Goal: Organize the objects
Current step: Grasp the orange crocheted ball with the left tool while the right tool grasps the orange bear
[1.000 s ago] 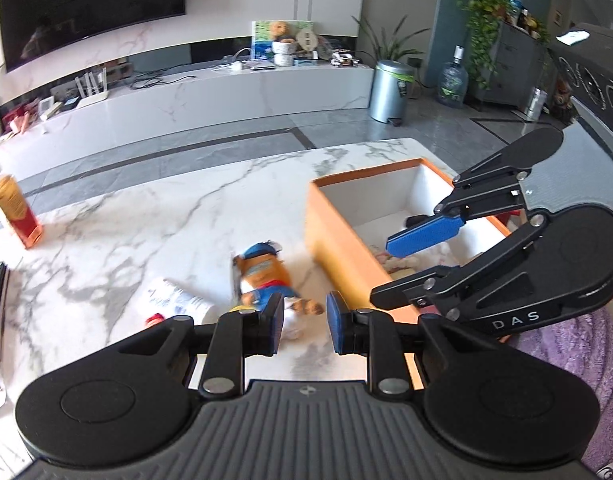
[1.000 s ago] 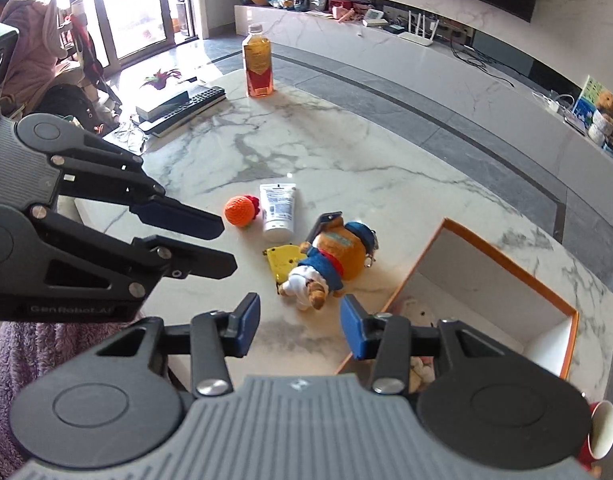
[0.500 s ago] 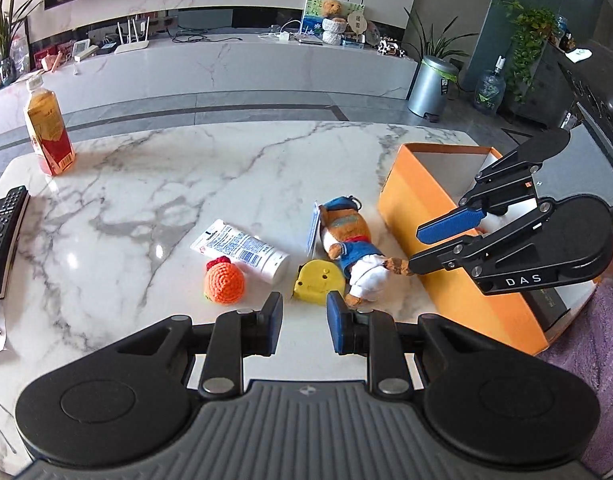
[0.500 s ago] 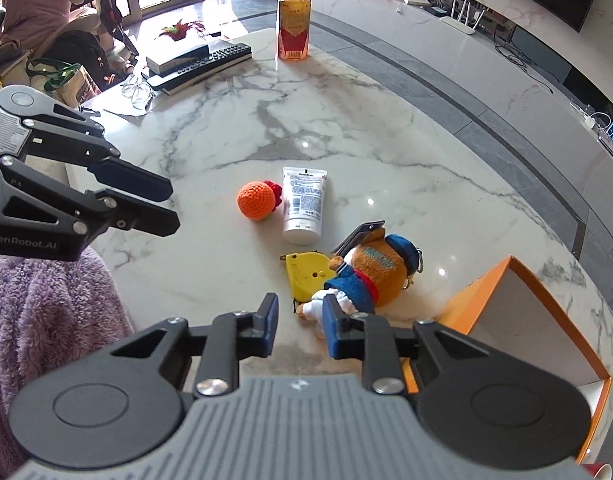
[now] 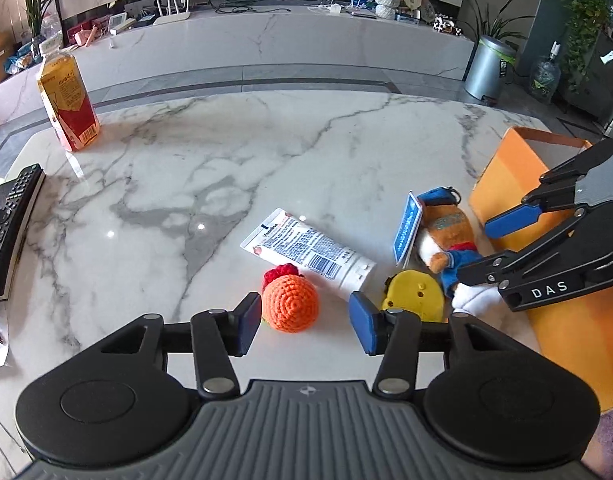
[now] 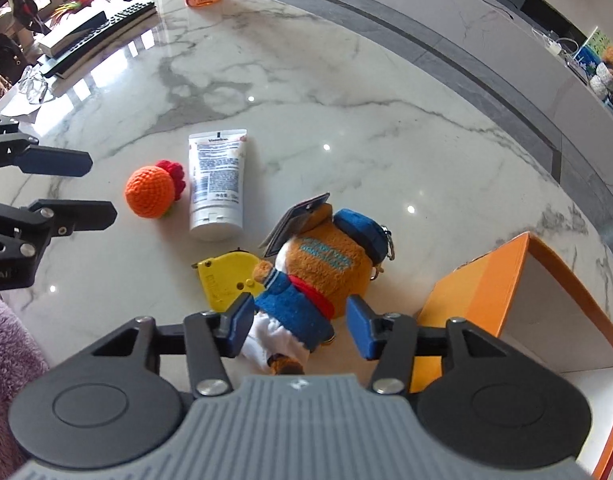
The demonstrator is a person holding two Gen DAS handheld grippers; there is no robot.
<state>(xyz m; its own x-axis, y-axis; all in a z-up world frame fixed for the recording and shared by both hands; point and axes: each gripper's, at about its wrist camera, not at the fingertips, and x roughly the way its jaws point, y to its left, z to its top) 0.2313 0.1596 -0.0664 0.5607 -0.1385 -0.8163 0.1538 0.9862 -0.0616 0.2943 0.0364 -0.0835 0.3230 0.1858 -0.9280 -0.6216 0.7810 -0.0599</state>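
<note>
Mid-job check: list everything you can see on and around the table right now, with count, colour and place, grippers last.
Crocheted ball: 1, orange with red tuft, between the left fingers.
Lotion tube: 1, white, lying beside the ball.
Tape measure: 1, yellow, next to the tube's cap.
Plush toy: 1, brown and blue with a tag, lying by the box.
Box: 1, orange outside, white inside, open, table's right end.
Drink bottle: 1, yellow and red, upright, far left corner.
Remote control: 1, black, left edge.
Table: 1, white marble.
Left gripper: open, around the ball.
Right gripper: open, over the plush toy.
</note>
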